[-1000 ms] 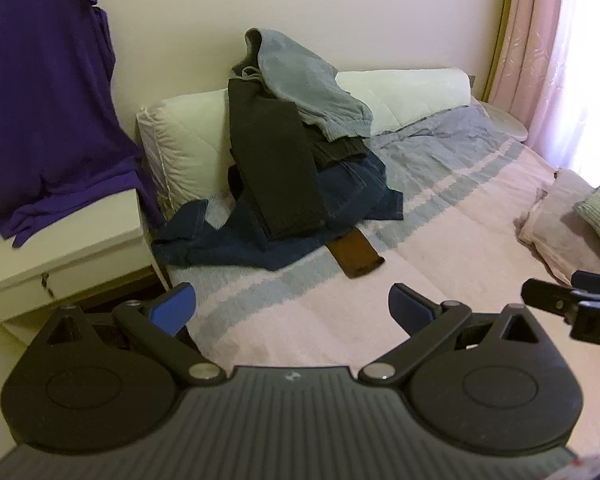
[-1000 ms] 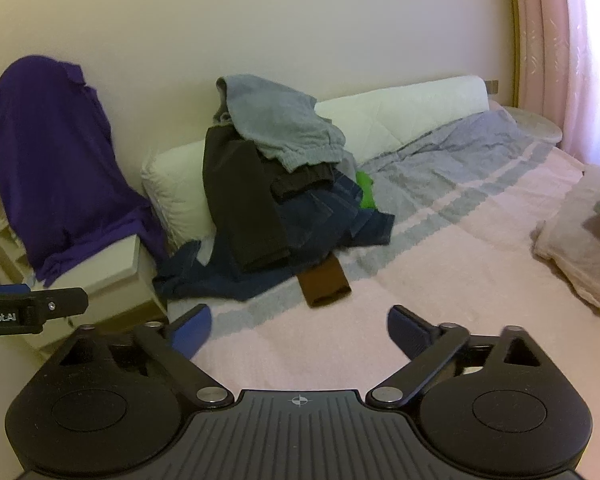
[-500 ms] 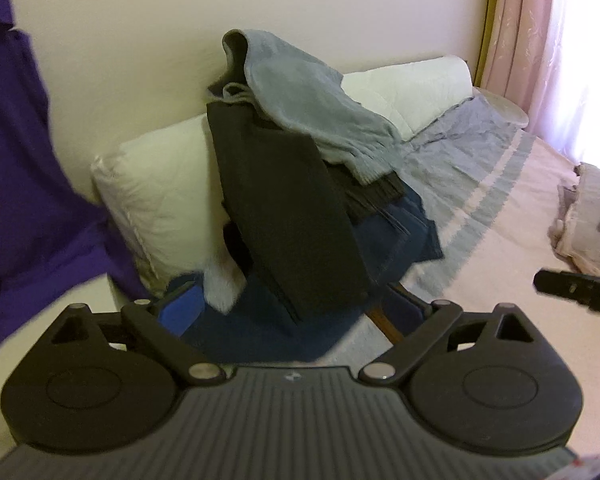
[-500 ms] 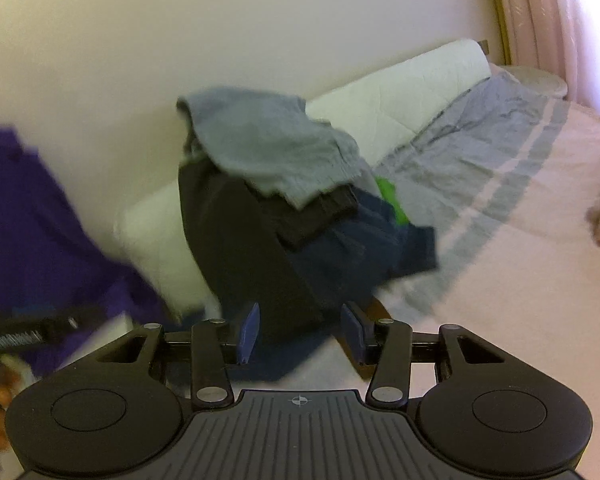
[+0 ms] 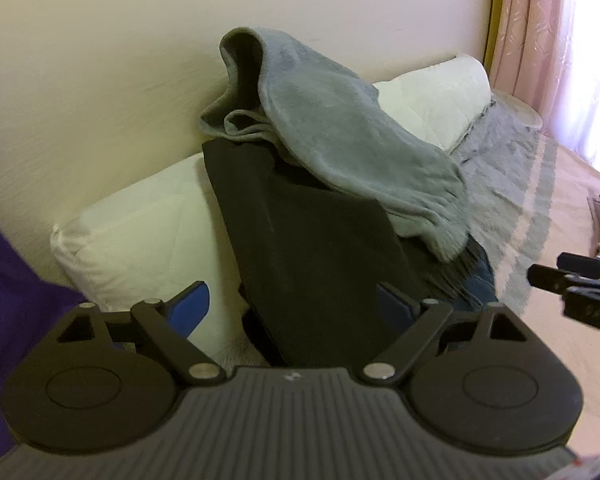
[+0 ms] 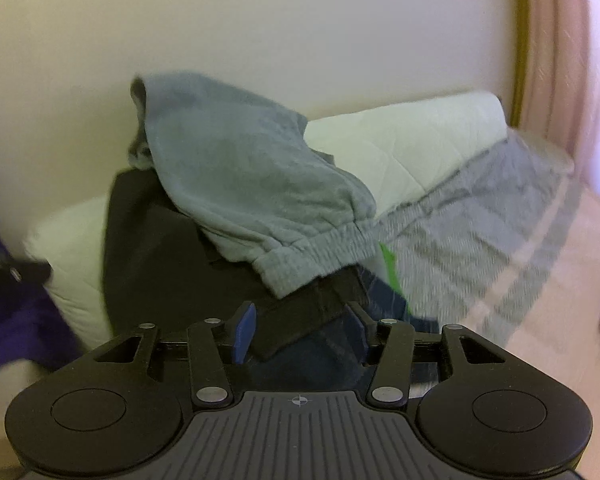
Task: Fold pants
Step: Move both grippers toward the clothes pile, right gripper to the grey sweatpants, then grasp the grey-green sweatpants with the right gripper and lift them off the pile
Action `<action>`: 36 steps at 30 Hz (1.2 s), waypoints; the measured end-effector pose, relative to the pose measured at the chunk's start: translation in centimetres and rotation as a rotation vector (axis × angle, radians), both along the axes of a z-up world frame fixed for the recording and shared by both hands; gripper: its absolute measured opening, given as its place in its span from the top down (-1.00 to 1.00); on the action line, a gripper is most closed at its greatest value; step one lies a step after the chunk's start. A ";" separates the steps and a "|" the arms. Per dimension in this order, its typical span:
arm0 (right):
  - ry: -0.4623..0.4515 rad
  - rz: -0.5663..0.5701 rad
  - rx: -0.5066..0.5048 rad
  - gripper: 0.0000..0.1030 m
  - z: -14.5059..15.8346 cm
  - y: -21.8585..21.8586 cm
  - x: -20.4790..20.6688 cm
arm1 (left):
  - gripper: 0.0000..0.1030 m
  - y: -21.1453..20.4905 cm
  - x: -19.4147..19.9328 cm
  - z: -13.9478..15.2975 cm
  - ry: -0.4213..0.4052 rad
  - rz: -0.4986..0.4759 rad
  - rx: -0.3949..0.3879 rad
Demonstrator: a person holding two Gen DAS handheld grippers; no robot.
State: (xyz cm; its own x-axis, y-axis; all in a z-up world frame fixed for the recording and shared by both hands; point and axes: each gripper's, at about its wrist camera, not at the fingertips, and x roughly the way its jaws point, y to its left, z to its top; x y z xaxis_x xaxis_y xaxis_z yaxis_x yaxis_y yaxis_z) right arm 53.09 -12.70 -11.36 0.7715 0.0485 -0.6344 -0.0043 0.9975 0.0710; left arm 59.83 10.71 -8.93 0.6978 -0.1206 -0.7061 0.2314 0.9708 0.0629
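Several pants lie heaped against the pillows at the head of the bed. Grey sweatpants point(image 5: 340, 140) point(image 6: 252, 192) lie on top, draped over black pants point(image 5: 308, 260) point(image 6: 160, 260), with blue jeans point(image 5: 480, 280) point(image 6: 380, 300) underneath. My left gripper point(image 5: 294, 306) is open wide, close in front of the hanging black leg, which fills the space between its fingers. My right gripper point(image 6: 300, 332) is open at a narrower gap, and a black fabric end lies between its fingertips without being pinched. The right gripper point(image 5: 572, 280) also shows at the right edge of the left wrist view.
White pillows point(image 5: 148, 232) point(image 6: 412, 144) lean on the cream wall behind the heap. A purple garment point(image 5: 4, 300) hangs at the left. The pink and grey striped blanket point(image 5: 560, 200) spreads to the right, under a pink curtain point(image 5: 540, 40). A green cloth point(image 6: 388, 264) peeks out beneath the pile.
Both grippers have moved forward, close up to the heap of pants. The right gripper's fingers narrowed from a wide spread; the left stayed wide.
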 end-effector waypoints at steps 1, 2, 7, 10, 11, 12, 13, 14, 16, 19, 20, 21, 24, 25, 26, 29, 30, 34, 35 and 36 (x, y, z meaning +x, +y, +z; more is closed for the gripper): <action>-0.003 0.009 -0.028 0.09 -0.9 0.3 1.4 | -0.67 0.1 1.1 -0.4 0.001 -0.003 0.006; -0.005 0.020 -0.053 0.09 -1.7 0.6 2.5 | -0.67 0.2 2.2 -0.7 -0.001 -0.006 0.011; -0.020 0.106 -0.223 0.03 -5.4 2.8 7.9 | -0.67 0.6 6.9 -2.3 -0.003 -0.003 0.035; -0.034 0.173 -0.345 -0.03 -7.3 4.3 10.4 | -0.67 1.0 9.4 -3.0 -0.002 0.006 0.035; -0.041 0.208 -0.379 -0.07 -7.9 4.8 11.0 | -0.67 1.1 10.1 -3.3 -0.003 0.009 0.035; -0.046 0.244 -0.419 -0.09 -8.5 5.3 11.5 | -0.67 1.2 10.8 -3.7 -0.004 0.011 0.034; -0.055 0.272 -0.465 -0.10 -9.2 5.9 11.9 | -0.67 1.2 11.3 -3.9 -0.005 0.012 0.034; -0.065 0.287 -0.507 -0.10 -9.7 6.3 12.2 | -0.67 1.2 11.9 -4.1 -0.007 0.014 0.034; -0.097 0.302 -0.544 -0.10 -10.4 6.6 13.0 | -0.66 1.2 12.7 -4.5 -0.008 0.017 0.036; -0.118 0.302 -0.439 0.60 -9.4 5.6 14.2 | -0.63 1.0 13.4 -4.8 -0.004 0.025 0.033; -0.133 0.283 -0.416 0.66 -8.8 5.4 14.2 | -0.63 0.9 13.5 -4.7 -0.004 0.023 0.030; -0.171 0.262 -0.400 0.68 -7.8 5.0 13.7 | -0.63 0.8 13.5 -4.5 -0.006 0.019 0.025; -0.257 0.133 -0.357 0.72 -3.7 2.6 12.2 | -0.63 0.5 12.8 -3.5 -0.029 0.000 0.015; -0.289 0.072 -0.338 0.73 -2.2 1.4 11.6 | -0.62 0.3 12.5 -3.2 -0.036 -0.005 0.009; -0.325 0.002 -0.325 0.74 -0.4 0.0 10.8 | -0.62 0.1 12.3 -2.7 -0.043 -0.011 0.002; -0.443 -0.177 -0.323 0.75 4.6 -3.7 7.9 | -0.62 -0.7 10.9 -1.3 -0.069 -0.041 -0.030; -0.483 -0.224 -0.330 0.75 6.3 -4.6 6.8 | -0.62 -1.1 10.4 -0.8 -0.078 -0.056 -0.037; -0.643 -0.309 -0.458 0.75 11.9 -5.9 1.4 | -0.62 -3.0 7.7 1.0 -0.116 -0.128 -0.056; -0.677 -0.333 -0.499 0.75 13.3 -5.9 -0.1 | -0.62 -3.5 6.8 1.5 -0.126 -0.149 -0.063; -0.703 -0.357 -0.516 0.75 14.5 -6.1 -1.5 | -0.62 -3.9 6.0 2.0 -0.134 -0.170 -0.073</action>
State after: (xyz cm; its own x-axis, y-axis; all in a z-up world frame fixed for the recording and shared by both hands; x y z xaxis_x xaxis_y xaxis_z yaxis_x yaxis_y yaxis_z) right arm 51.57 -18.79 3.15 0.9005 -0.4218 0.1054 0.4339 0.8556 -0.2822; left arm 65.81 6.81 -6.90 0.7502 -0.2919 -0.5933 0.3867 0.9215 0.0356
